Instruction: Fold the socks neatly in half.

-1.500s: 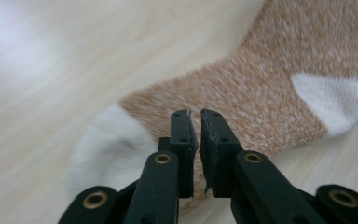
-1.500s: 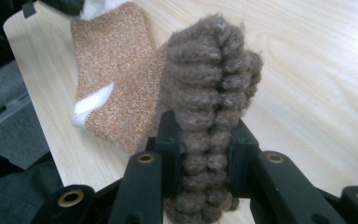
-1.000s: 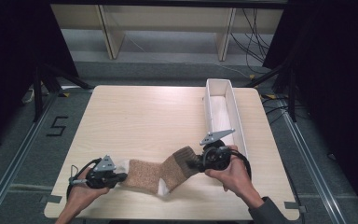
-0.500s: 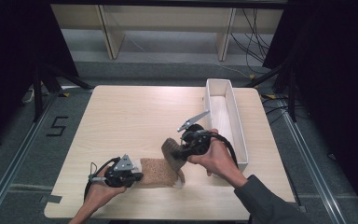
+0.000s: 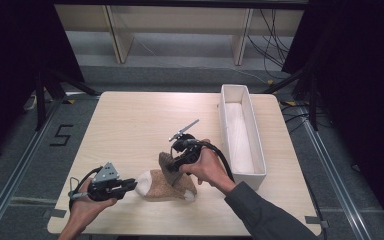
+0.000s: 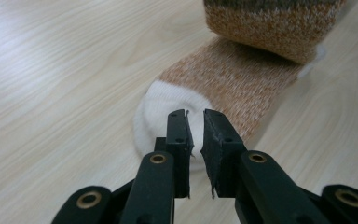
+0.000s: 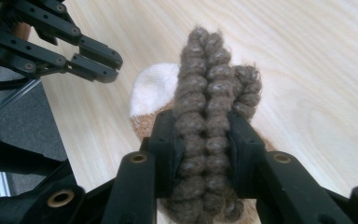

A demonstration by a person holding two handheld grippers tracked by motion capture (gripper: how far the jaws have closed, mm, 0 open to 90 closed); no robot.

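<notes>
1. Folding is the step in hand: a brown sock [image 5: 167,184] with white toe and heel patches lies on the tabletop [image 5: 130,125] near its front edge, and its dark ribbed cuff [image 7: 209,126] is being carried over the foot part toward the toe.
2. The right gripper [image 5: 176,167] is clamped on that cuff, which stands bunched between its jaws in the right gripper view; the jaws have just been easing a little wider, yet the pads press on the wool on both sides.
3. The left gripper [image 6: 195,140] sits just at the white toe [image 6: 168,112] with its jaws a narrow gap apart; they have just been opening, and nothing is pinched between them.
4. Judging by this, the toe end has been let go and the fold is not yet laid flat.
5. The next move calls for lowering the cuff onto the toe so the edges line up, then releasing it without dragging the wool back.
6. The left gripper should clear away so the fold can land.
7. Count: one sock, two grippers, one long white tray [image 5: 240,135] standing empty near the right edge, well apart from the sock.
</notes>
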